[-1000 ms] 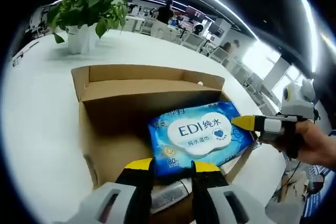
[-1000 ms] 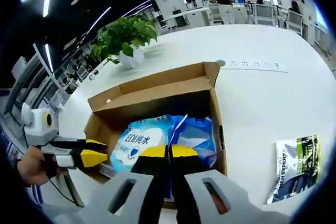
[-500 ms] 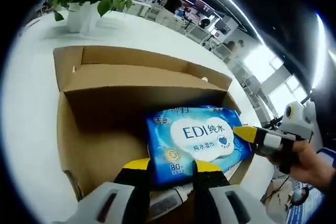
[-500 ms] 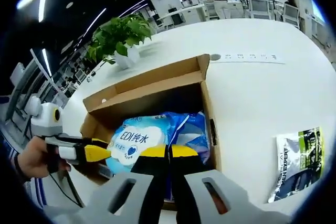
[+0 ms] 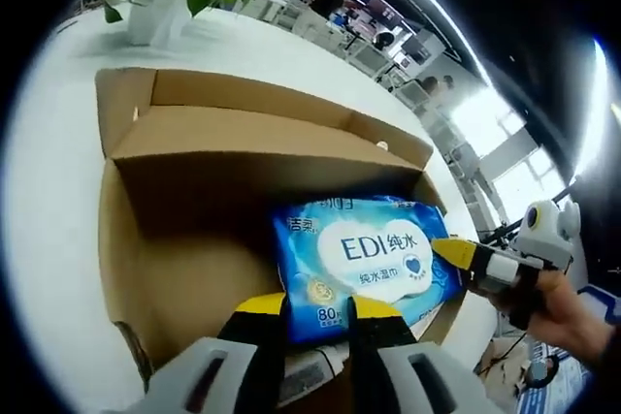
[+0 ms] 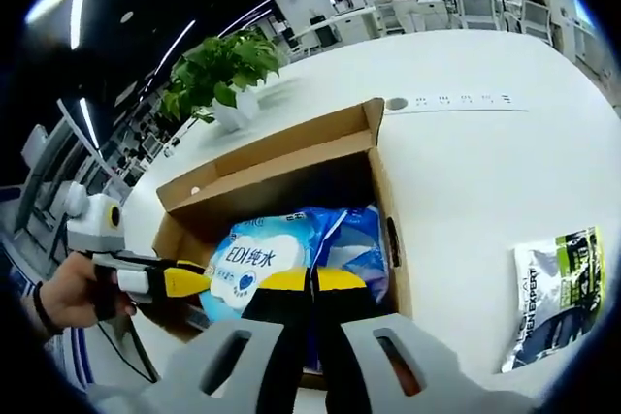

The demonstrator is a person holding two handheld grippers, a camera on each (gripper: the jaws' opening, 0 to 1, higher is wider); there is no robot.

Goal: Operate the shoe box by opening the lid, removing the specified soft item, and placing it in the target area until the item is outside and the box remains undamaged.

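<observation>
An open brown cardboard box (image 5: 243,138) stands on the white table. In it lies a blue wipes pack (image 5: 374,249) labelled EDI. My left gripper (image 5: 317,307) has its yellow-tipped jaws a little apart, with the pack's near end pinched between them. My right gripper (image 5: 451,251) comes in from the right and touches the pack's far edge. In the right gripper view the box (image 6: 281,167) is open toward me. There my right gripper (image 6: 311,280) is shut on a crumpled edge of the pack (image 6: 257,259), and the left gripper (image 6: 184,281) meets its other end.
A silver-white item (image 5: 310,367) lies under the pack in the box. A green, white and black packet (image 6: 558,293) lies on the table (image 6: 475,172) right of the box. A potted plant (image 6: 228,70) stands behind it. Desks and people are far off.
Both views have shifted slightly, so the box sits differently in the picture. The pack keeps its place between the two grippers, and both grips look unchanged.
</observation>
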